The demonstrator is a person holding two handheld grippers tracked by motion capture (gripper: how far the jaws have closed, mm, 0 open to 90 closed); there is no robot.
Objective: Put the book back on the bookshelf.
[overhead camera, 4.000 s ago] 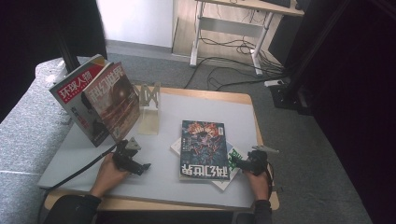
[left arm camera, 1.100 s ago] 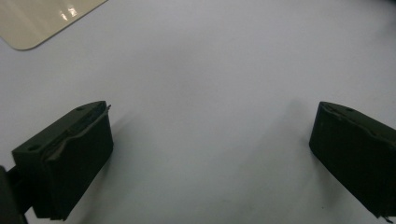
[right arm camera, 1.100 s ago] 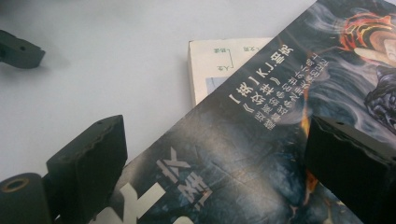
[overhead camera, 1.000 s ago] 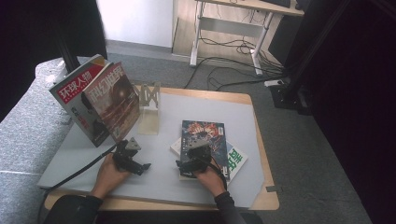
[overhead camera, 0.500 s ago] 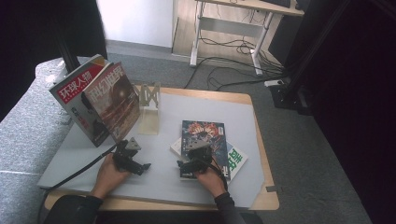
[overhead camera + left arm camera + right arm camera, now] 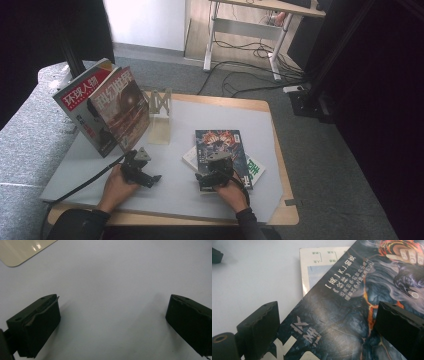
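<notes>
Since 4 s ago, right gripper has crossed from the desk's right edge to the dark magazine near the front edge, jaws wide over its near-left corner. Looks set to grab w/ next move. Left gripper stays wide, empty, front-left. Farther back: upright magazines, rear-left corner.

Dark-covered magazine lies flat, askew atop a paler magazine

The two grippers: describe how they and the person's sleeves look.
Both the left gripper and right gripper are black, each with two blocky black fingers. A grey three-cornered plate tops the left one; a black cable trails from it. The sleeves are dark.
</notes>
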